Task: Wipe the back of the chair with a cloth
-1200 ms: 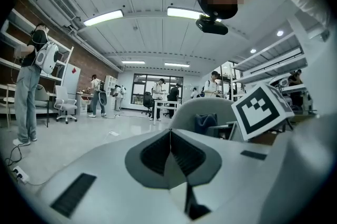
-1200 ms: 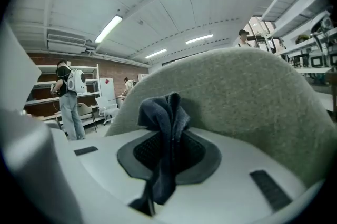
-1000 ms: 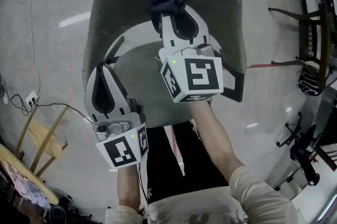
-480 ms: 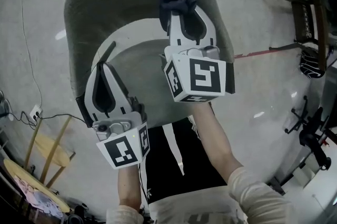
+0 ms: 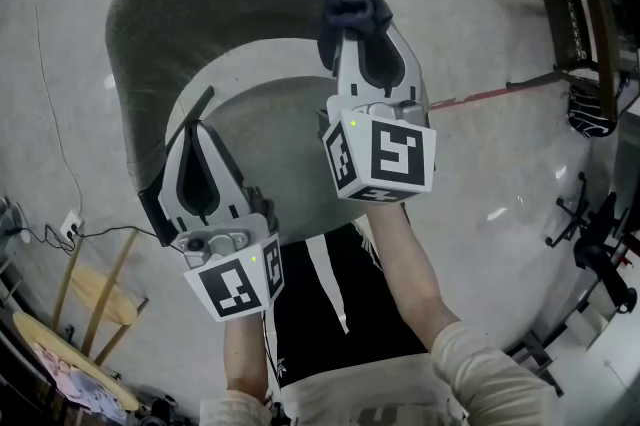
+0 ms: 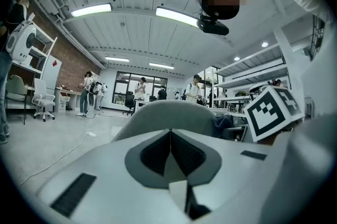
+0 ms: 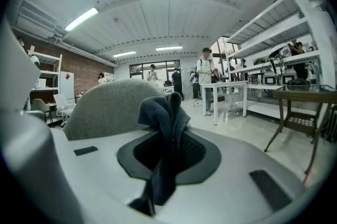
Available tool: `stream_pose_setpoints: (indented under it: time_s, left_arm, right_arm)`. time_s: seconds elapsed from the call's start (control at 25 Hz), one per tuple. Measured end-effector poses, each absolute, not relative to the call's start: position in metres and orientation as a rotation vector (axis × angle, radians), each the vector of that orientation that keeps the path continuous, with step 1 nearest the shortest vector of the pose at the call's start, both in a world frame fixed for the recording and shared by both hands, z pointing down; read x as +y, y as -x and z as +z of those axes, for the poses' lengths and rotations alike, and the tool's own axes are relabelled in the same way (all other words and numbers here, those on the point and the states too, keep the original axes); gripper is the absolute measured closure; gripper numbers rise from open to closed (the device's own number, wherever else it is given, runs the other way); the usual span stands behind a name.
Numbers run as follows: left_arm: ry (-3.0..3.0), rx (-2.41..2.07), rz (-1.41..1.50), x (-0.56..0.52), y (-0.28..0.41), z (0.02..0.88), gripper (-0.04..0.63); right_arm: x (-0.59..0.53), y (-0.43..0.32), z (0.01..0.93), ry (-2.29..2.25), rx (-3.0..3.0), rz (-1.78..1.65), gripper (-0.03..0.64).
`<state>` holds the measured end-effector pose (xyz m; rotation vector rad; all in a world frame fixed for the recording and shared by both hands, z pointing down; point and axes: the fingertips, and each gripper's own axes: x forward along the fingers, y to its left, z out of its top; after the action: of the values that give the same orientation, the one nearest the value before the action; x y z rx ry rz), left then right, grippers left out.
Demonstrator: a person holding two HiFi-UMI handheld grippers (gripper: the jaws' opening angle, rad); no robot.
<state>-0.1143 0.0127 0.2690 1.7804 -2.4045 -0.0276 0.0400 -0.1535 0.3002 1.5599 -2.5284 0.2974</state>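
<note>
Head view: grey concrete floor under a grey upholstered chair. My right gripper presses a dark cloth against the chair back's top edge, further right along it than a second ago. My left gripper sits by the chair's left side.

Left gripper view: jaws together, nothing between.

Right gripper view: jaws clamped on the bunched cloth.

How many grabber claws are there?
2. The left gripper is low on the left, shut and empty. The right gripper is higher, shut on the dark cloth at the chair back. No more show.
</note>
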Motion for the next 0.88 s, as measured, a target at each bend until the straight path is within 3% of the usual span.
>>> stream_pose_setpoints:
  time_s: [0.56, 0.88]
  left_arm:
    - [-1.756, -2.439, -0.036, 0.02, 0.116, 0.266, 0.578]
    - [-1.59, -2.549, -0.065, 0.055, 0.142, 0.271, 0.578]
  right_arm:
    - [-0.148, -0.052, 0.295, -1.563, -2.55, 0.297, 0.558]
    - [-0.1, 0.028, 0.282, -1.174, -2.809, 0.258, 0.557]
